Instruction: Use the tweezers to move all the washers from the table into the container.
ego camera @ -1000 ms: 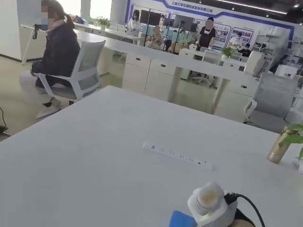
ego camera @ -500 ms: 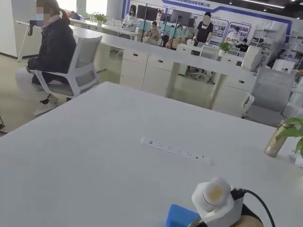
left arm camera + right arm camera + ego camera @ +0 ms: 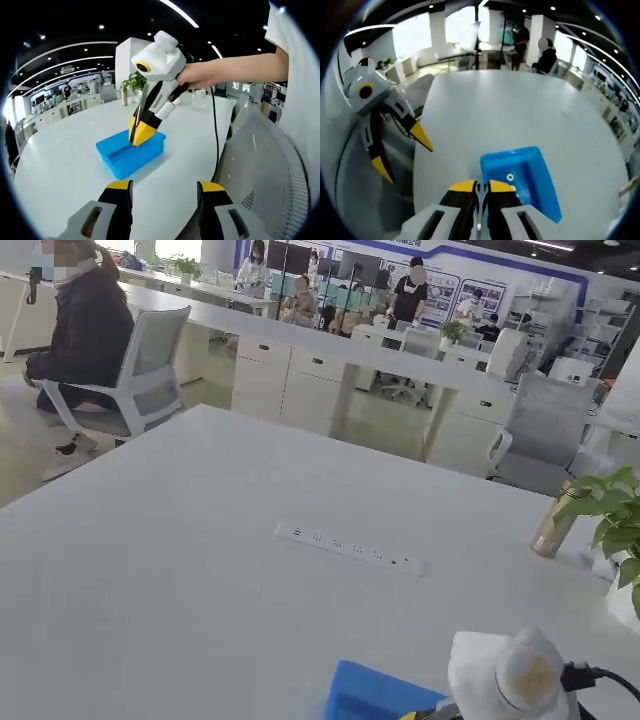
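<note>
Left gripper idle, right gripper at the blue container.
The left gripper [image 3: 410,162] hung at the near left edge of the table [image 3: 200,570], its jaws apart on nothing. To its right, the right gripper view looked into the blue container [image 3: 530,170], where one washer [image 3: 510,176] lay on its floor. The left gripper view showed the right gripper [image 3: 134,141] tipped down into that container, its jaws clamped on the tweezers [image 3: 479,200]. The head view showed a power strip [image 3: 350,548] farther off.
</note>
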`<action>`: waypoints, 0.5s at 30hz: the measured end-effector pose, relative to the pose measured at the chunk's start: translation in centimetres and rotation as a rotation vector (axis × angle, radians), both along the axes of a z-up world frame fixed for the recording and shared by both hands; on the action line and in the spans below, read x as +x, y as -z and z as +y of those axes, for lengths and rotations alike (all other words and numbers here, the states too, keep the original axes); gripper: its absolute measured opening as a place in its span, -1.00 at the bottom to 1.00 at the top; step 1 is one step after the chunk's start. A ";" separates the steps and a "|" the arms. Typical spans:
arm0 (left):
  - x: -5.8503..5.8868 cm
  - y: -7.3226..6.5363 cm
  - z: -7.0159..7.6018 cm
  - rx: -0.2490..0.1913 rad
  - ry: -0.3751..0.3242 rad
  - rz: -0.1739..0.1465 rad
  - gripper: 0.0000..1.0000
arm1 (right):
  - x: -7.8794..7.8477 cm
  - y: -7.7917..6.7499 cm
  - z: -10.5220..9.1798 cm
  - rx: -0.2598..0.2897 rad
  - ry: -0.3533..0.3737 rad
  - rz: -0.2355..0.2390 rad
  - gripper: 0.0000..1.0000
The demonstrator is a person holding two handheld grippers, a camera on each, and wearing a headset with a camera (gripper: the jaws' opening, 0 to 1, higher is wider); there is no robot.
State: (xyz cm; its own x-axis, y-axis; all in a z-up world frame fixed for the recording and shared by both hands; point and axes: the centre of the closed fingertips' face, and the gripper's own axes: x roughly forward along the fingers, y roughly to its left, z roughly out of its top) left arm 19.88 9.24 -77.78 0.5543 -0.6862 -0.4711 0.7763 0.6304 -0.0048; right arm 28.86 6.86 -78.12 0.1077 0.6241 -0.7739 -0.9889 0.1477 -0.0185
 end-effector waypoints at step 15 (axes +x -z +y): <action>1.3 -10.2 -4.9 -0.241 0.261 -0.037 -0.69 | -7.8 0.2 -1.6 -0.034 -0.224 -0.049 -0.92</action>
State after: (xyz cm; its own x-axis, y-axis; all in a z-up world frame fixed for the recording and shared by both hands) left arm 21.21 4.30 -67.62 0.3595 -0.8958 -0.2614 0.9133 0.3952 -0.0983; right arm 21.10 5.28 -78.27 0.0073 0.6105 -0.7919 -0.9947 -0.0768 -0.0684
